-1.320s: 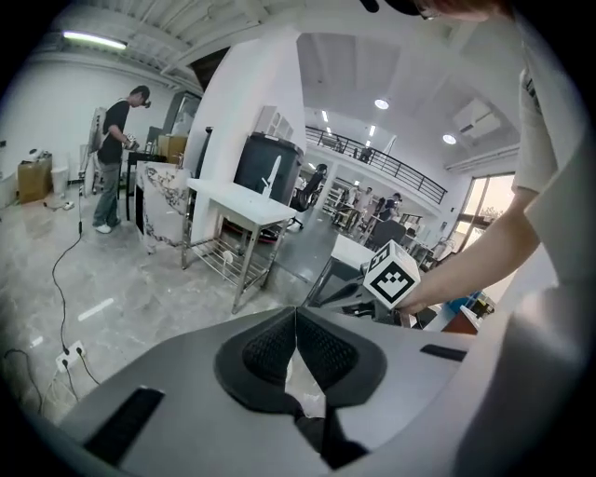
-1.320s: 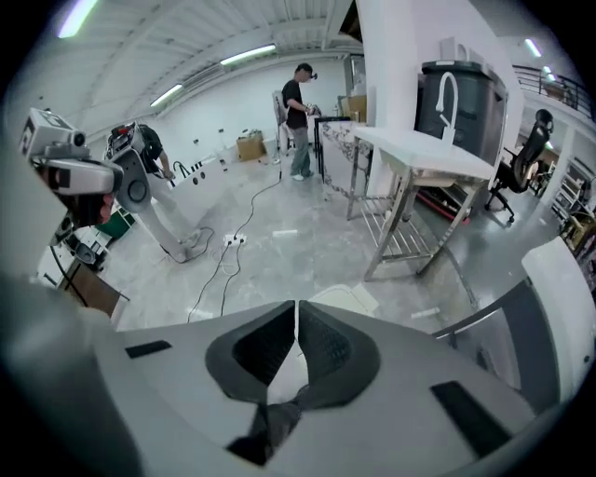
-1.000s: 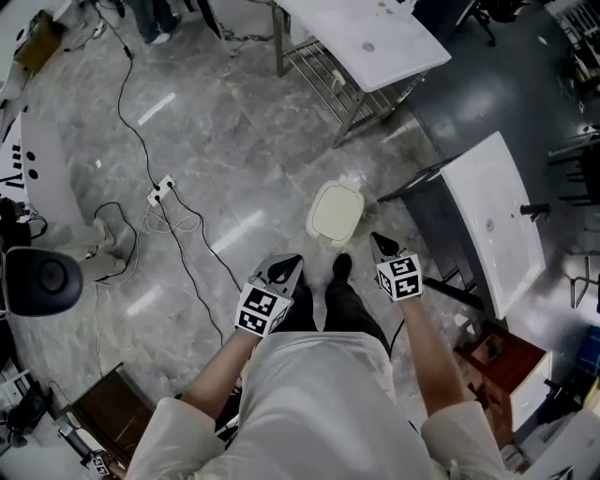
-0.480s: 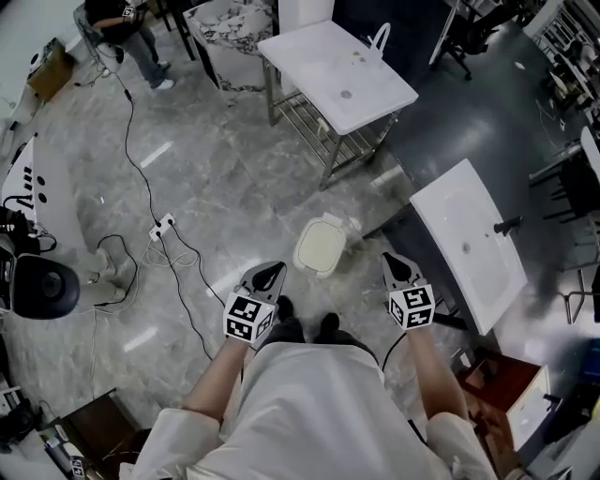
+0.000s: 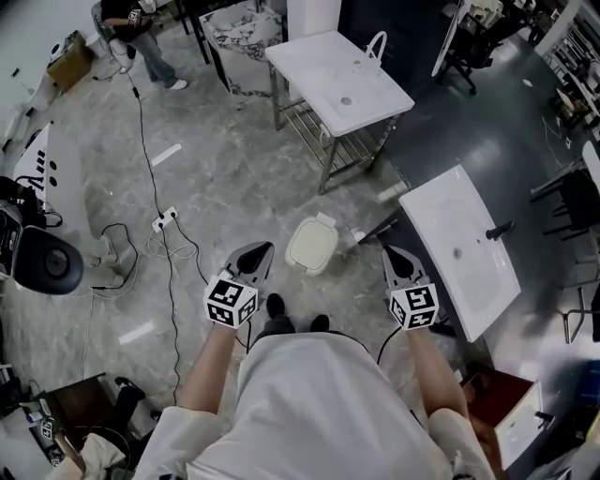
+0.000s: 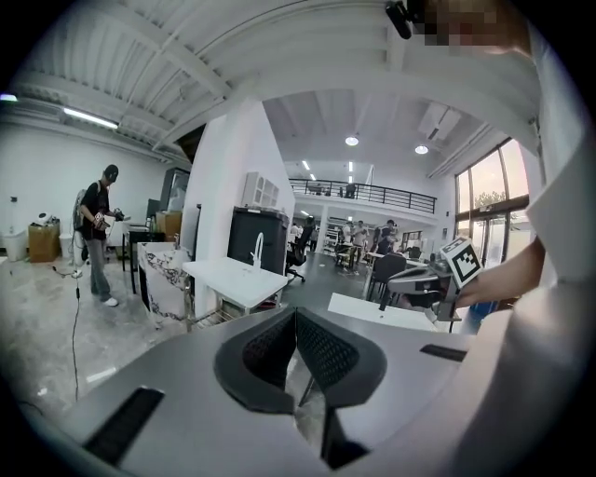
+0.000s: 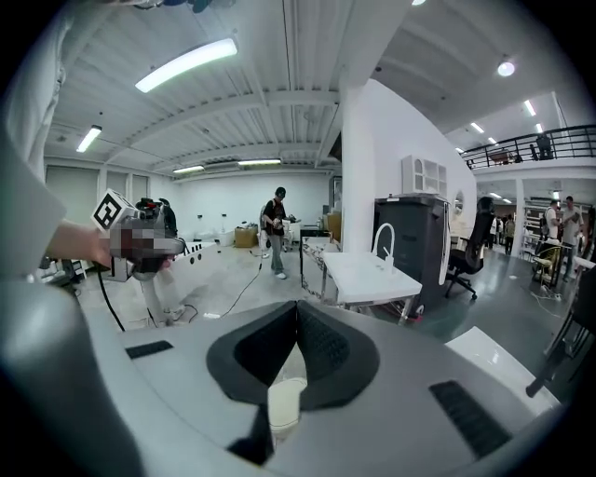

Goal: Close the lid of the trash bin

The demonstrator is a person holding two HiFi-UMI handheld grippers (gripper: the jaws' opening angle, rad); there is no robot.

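The trash bin [image 5: 311, 246] stands on the grey floor in front of the person's feet, its cream lid lying flat over it. My left gripper [image 5: 265, 249] hangs to the left of the bin and well above it, jaws shut with nothing between them. At the bin's right, my right gripper [image 5: 388, 252] is held at about the same height, also shut and empty. In the left gripper view the left gripper [image 6: 296, 313] points out across the room. In the right gripper view the bin's lid [image 7: 284, 403] shows low, under the closed right gripper [image 7: 298, 306].
A white table [image 5: 339, 80] on a metal frame stands beyond the bin. A second white table [image 5: 459, 246] is close on the right. A cable with a power strip [image 5: 164, 218] trails over the floor at left. A person [image 5: 141, 28] stands far off, top left.
Both grippers have risen and spread apart as the person straightens up. The head view has lifted, so the bin now looks smaller and farther below.
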